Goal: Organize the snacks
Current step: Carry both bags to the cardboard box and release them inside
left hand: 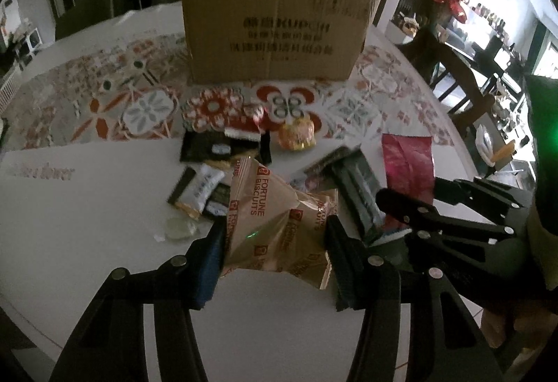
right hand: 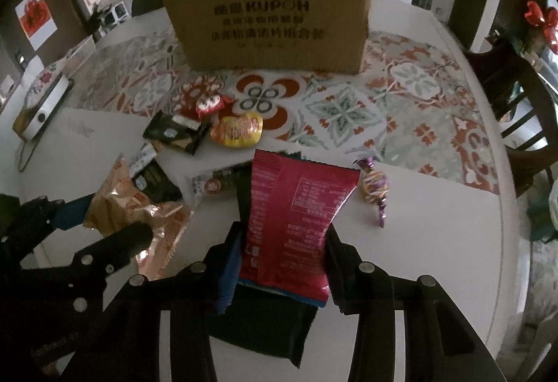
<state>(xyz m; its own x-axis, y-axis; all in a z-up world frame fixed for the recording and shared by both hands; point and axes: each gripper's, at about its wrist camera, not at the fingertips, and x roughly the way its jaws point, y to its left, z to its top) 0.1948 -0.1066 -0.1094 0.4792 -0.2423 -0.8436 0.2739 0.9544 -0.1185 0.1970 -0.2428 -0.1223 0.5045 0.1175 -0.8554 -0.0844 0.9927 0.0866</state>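
My left gripper (left hand: 275, 260) is shut on a gold Fortune Biscuits packet (left hand: 275, 218), its pads pressing both crumpled sides just above the white table. In the right wrist view that same packet (right hand: 125, 204) and the left gripper (right hand: 104, 225) sit at the lower left. My right gripper (right hand: 282, 267) is shut on a red snack packet (right hand: 296, 214) that stands up between its pads, with a dark packet (right hand: 265, 326) underneath it. The left wrist view shows the right gripper (left hand: 411, 192) at the right with the red packet (left hand: 408, 158) sticking out beyond it.
An open cardboard box (right hand: 272, 15) stands at the back on a patterned mat (right hand: 401, 103). Loose snacks lie before it: a yellow packet (right hand: 239, 130), a small red one (right hand: 202, 101), black packets (right hand: 174, 134) and a purple-wrapped candy (right hand: 375, 186). Chairs (right hand: 523, 96) stand beyond the table's right edge.
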